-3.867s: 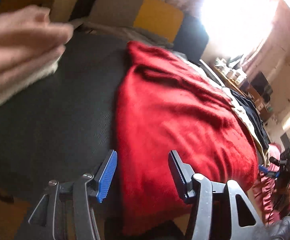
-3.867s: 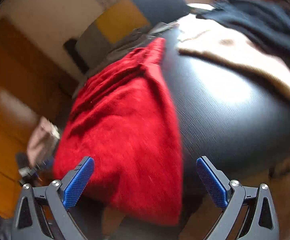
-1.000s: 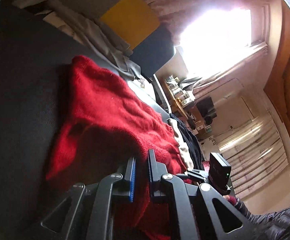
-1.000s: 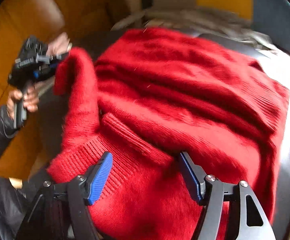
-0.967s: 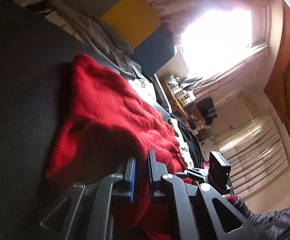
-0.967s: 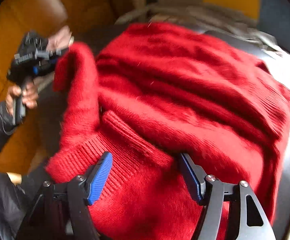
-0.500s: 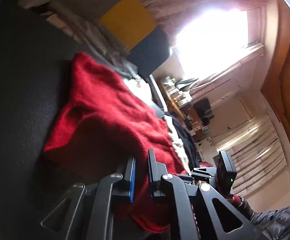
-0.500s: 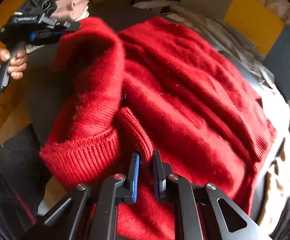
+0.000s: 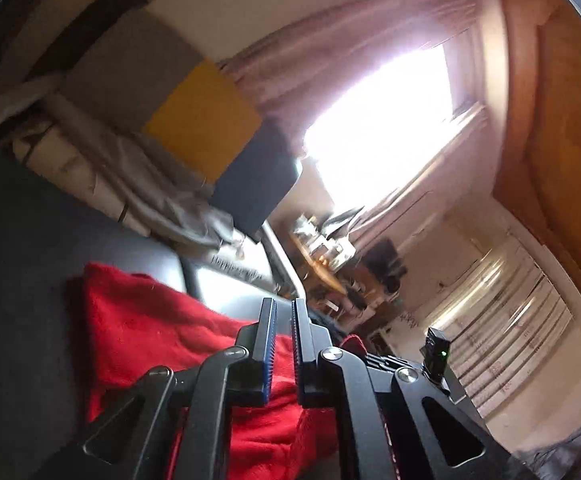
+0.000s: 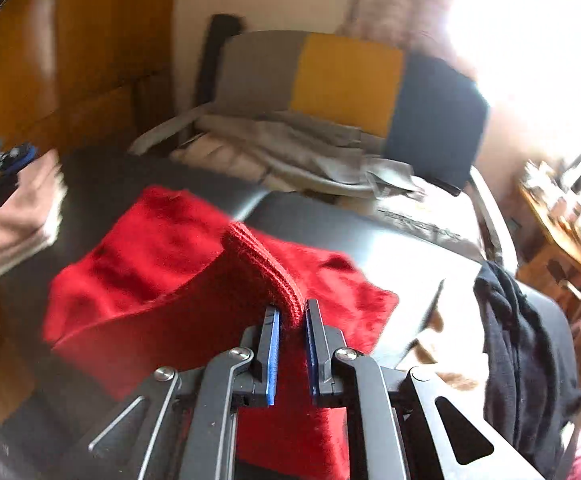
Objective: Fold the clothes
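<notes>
I had my right gripper (image 10: 290, 320) clamped on the ribbed hem of the red sweater (image 10: 162, 264), the knit rising between its blue pads. My left gripper (image 9: 282, 320) stood nearly closed; red cloth ran under its fingers, but I could not tell whether they pinched it. The sweater lay on the dark table (image 10: 370, 236), its near edge lifted toward me. To fold well, I judged both corners should travel level and land square on the far edge.
</notes>
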A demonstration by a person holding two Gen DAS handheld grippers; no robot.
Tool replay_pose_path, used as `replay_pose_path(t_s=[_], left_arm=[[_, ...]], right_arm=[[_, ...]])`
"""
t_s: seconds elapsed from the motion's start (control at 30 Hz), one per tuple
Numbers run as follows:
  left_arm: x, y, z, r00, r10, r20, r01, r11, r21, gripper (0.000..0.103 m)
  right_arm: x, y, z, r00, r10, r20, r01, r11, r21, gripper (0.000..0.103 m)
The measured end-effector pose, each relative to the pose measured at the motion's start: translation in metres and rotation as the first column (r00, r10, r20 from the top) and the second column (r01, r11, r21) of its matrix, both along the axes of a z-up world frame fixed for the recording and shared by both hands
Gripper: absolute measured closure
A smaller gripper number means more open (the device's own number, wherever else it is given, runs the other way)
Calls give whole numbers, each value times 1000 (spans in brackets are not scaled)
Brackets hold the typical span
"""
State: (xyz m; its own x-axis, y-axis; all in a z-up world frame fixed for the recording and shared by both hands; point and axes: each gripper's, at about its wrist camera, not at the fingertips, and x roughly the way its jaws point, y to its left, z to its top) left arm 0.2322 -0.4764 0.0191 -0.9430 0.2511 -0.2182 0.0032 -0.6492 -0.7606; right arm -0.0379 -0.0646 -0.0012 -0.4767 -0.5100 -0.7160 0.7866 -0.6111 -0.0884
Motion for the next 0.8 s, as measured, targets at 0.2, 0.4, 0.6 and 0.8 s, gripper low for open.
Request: replay_pose_path(t_s=[0.2,0.4,0.6,0.8], left_arm=[[-1,11,-37,974,-27,226,51,993,-104,80],[54,25,-77,939,18,342,13,996,-86,65],[93,52,-93,929,4,370,30,996,-87,48],[88,71,-99,923,-41,384,92,989,-115,43]], right_arm=[[-44,-9,-55,990,-62,125,62,998,1,91],[-33,-28,-90,993,-29,117,23,999,49,91],[-28,-31,-98,993,-14,118,7,998,61,91],[-24,-26,-99,991,-28,131,18,997,78,91]])
